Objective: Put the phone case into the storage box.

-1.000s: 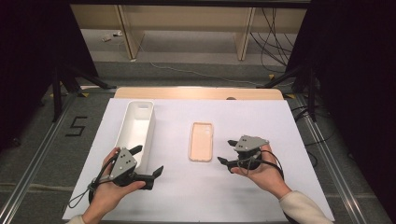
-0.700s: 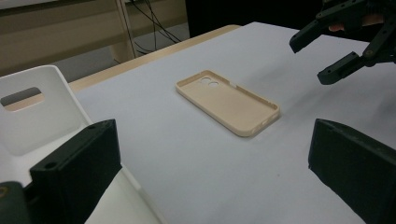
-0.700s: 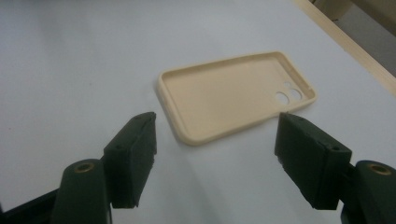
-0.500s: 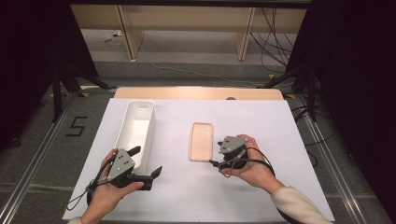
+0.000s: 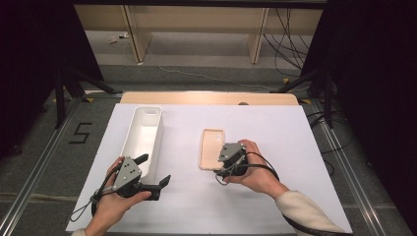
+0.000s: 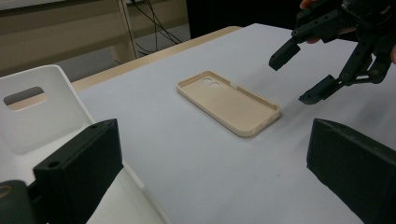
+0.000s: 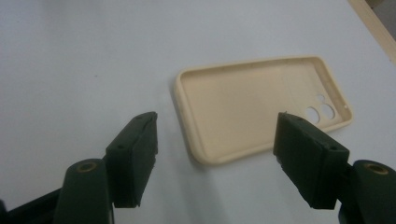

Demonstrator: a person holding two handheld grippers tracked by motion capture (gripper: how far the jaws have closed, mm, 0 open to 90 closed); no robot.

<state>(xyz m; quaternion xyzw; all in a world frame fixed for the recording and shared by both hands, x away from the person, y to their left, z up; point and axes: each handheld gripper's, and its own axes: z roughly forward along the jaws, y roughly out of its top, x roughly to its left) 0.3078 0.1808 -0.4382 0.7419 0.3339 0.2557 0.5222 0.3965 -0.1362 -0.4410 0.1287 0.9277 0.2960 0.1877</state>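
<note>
White-covered table [image 5: 295, 147]: beige phone case [image 5: 211, 148], hollow side up, beside white bin [image 5: 142, 135]. Likely light, flexible, slick; pinch across its long rims. Right gripper [image 7: 215, 158] spread, near its end; left gripper [image 6: 210, 172] spread, idle.

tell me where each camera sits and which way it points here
High view: above the person's side, looking forward and down on the table; both hands, left gripper, right gripper.
Left gripper view: along its open jaws at the phone case; white bin at left.
Right gripper view: down between open jaws.
All share the phone case.
</note>
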